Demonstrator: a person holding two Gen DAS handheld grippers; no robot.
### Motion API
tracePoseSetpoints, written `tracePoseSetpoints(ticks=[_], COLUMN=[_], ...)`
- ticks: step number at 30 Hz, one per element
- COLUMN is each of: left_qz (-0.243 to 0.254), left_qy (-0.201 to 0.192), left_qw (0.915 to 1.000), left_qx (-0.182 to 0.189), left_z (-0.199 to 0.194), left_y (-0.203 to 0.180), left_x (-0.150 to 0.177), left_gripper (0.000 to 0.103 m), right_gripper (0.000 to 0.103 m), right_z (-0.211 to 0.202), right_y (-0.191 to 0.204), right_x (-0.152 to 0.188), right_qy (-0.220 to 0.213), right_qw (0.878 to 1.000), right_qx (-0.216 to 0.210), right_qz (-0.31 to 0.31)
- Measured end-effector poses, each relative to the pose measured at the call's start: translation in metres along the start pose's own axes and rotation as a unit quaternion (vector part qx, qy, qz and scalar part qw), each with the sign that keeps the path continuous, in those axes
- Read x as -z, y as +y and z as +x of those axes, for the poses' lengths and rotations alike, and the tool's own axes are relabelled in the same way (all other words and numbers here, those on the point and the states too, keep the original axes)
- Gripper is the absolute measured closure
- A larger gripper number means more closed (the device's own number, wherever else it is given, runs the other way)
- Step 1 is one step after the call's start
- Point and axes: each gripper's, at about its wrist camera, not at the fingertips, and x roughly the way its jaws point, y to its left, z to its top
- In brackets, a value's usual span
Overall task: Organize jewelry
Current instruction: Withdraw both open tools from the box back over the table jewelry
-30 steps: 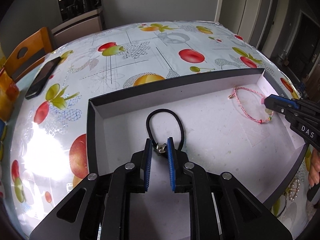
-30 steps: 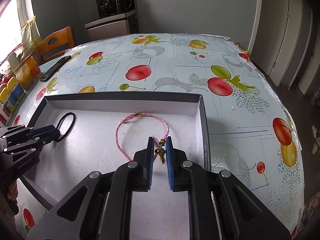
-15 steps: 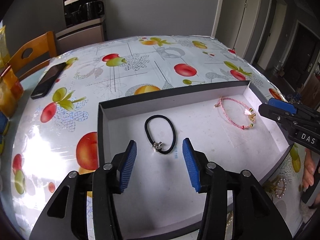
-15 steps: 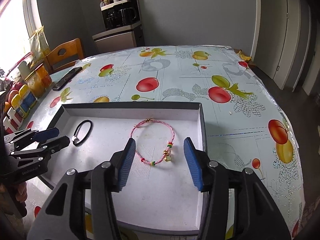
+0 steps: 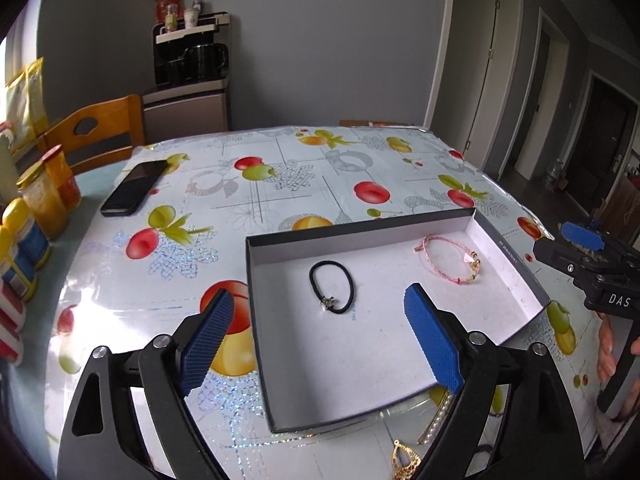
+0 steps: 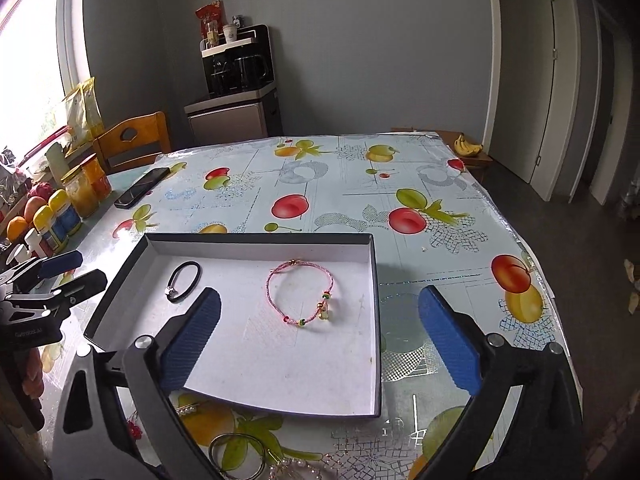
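A shallow dark box [image 5: 360, 224] with a white floor lies on the fruit-print table. On its floor rest a black hair tie with a silver charm [image 5: 332, 288] and a pink cord bracelet with beads [image 5: 448, 258]. My left gripper [image 5: 319, 300] hovers above and short of the hair tie, its jaws opening wide with nothing pressed between the pads. My right gripper [image 6: 320, 294] hangs above the near side of the box [image 6: 260, 238], short of the pink bracelet [image 6: 302, 296], its jaws also opening and empty. The hair tie [image 6: 184, 282] lies to the left.
Loose jewelry lies on the table before the box: a gold pendant [image 5: 404, 460], a pearl pin [image 5: 438, 416], thin bangles [image 6: 236, 456]. A phone [image 5: 134, 188] and jars [image 5: 44, 200] are at the left, a wooden chair [image 5: 96, 136] behind them. A hand [image 5: 608, 348] holds the right gripper.
Both grippers have let go of their pieces, spread wide and drawn back and up. The hair tie and the pink bracelet now lie free on the box floor.
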Motion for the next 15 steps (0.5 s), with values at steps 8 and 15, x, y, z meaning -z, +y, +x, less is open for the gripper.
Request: tracePoseSetpoints(ticks=[8,15], left_qz=[0.010,0.025], left_qy=[0.001,0.010], left_qw=[0.9998,0.9993], left_qx=[-0.019,-0.027], left_z=[-0.021,-0.036], left_y=[0.003,0.003], left_x=[0.020,0.039], left_gripper=[0.012,0.010], right_gripper=[0.005,0.005], right_z=[-0.017,-0.024], right_y=[0.004,0.013], right_x=[0.017,0.046], right_qy=[0.006,0.033], right_qw=[1.000,0.999], right_qx=[0.019,0.017], right_qz=[-0.007,-0.029])
